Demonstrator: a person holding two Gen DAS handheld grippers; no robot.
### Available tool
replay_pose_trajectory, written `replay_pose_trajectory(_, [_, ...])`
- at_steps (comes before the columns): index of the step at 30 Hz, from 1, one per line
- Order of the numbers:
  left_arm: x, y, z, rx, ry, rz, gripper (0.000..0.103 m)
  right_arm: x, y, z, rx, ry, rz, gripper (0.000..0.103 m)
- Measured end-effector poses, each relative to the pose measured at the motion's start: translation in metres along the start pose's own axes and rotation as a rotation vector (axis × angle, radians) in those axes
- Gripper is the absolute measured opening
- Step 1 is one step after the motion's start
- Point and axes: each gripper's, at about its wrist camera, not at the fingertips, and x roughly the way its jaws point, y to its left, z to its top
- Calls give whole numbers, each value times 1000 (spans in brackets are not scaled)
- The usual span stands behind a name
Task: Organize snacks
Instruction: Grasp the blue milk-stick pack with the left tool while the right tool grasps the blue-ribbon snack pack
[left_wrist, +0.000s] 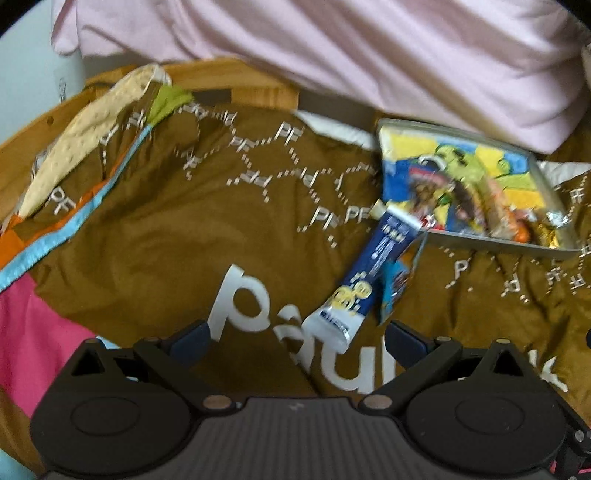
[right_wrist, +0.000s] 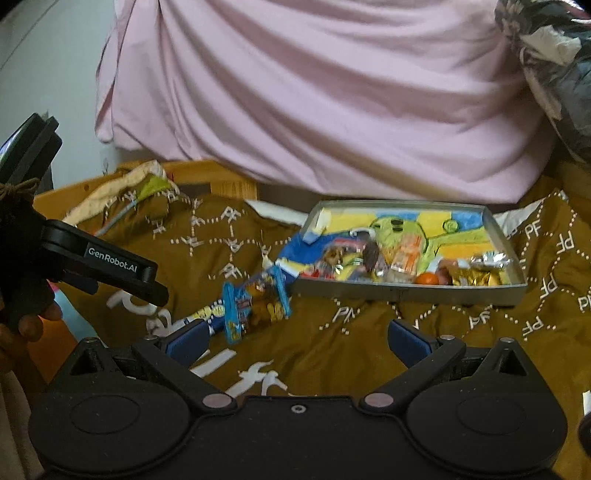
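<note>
A: On the brown printed cloth (left_wrist: 155, 229) we log two loose snacks: a dark blue stick packet (left_wrist: 364, 273) and a light blue packet (right_wrist: 255, 306), lying touching, just outside the near-left corner of the metal tray (right_wrist: 406, 293).

B: Agreed. From the left wrist view, the blue stick's top end reaches the tray edge; its clear bottom end lies between our left gripper (left_wrist: 295, 343) fingers, though we cannot tell whether it touches either one.

A: Left gripper: fingers spread wide, nothing between the pads in contact that we can confirm. Right gripper (right_wrist: 295, 341): fingers likewise wide apart, only cloth between them.

B: The light blue packet sits just ahead of the right gripper's left fingertip (right_wrist: 186, 338). Contact unclear; frame is blurred.

A: Tray contents: several wrappers crowded along its near wall, an orange round piece (right_wrist: 428, 278), gold foil (right_wrist: 476, 275) at the right end. Tray floor carries a yellow, green and blue drawing.

B: Beyond the tray, pink fabric (right_wrist: 314, 103) fills the background. A hand (right_wrist: 33, 325) holding the left gripper's handle shows at the left edge of the right wrist view.
</note>
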Motion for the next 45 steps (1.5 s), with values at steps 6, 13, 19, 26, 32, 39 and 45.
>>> replay_pose_trajectory(6, [18,-2,0,31,82,37,103,17,2,-5,-3,66,-13,102])
replay_pose_trajectory(13, [30,-9,1,102,149,68,103,38,5,-8,-12,124,2,102])
replay_pose_trajectory(19, [41,-7,9,95,168,64,103,51,3,-7,-8,149,0,102])
replay_pose_trajectory(26, [57,-10,16,128,148,98,103,79,-19,22,106,173,17,102])
replay_pose_trajectory(32, [60,-13,20,162,114,102,103,135,-18,55,234,281,119,102])
replay_pose_trajectory(39, [61,-11,21,159,108,94,103,190,0,70,303,404,110,102])
replay_pose_trajectory(45, [61,-9,20,150,105,93,103,201,-3,58,298,442,98,100])
